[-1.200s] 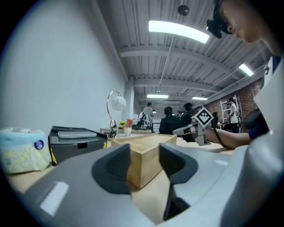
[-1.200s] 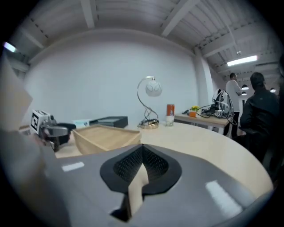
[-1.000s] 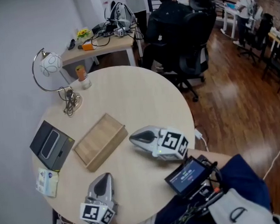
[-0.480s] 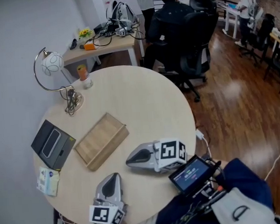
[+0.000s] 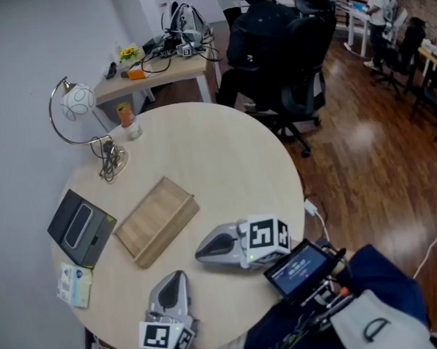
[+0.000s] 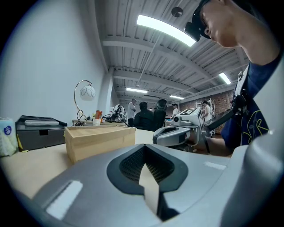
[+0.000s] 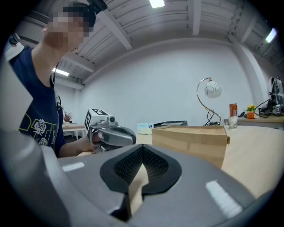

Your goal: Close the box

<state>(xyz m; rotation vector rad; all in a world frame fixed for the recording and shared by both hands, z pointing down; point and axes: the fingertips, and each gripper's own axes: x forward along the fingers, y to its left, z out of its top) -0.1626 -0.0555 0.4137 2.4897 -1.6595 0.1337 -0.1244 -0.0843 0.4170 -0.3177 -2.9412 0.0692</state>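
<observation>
A flat light-wood box (image 5: 156,219) lies on the round table (image 5: 225,162), left of centre, its lid down flat. My left gripper (image 5: 174,277) rests on the table near the front edge, its tip pointing at the box from a short way off; it is shut and empty. My right gripper (image 5: 201,250) lies just right of the box's near corner, pointing left, also shut with nothing in it. From the left gripper view the box (image 6: 100,139) is ahead to the left and the right gripper (image 6: 177,135) to the right. The right gripper view has the box (image 7: 191,138) at right.
A black case (image 5: 80,226) and a tissue pack (image 5: 75,284) sit at the table's left edge. A curved lamp (image 5: 78,102) and a small can (image 5: 129,119) stand at the back left. A person sits in an office chair (image 5: 292,53) behind the table.
My right gripper has drawn back toward the front edge and turned to point left. My left gripper shifted slightly right. The box has not moved.
</observation>
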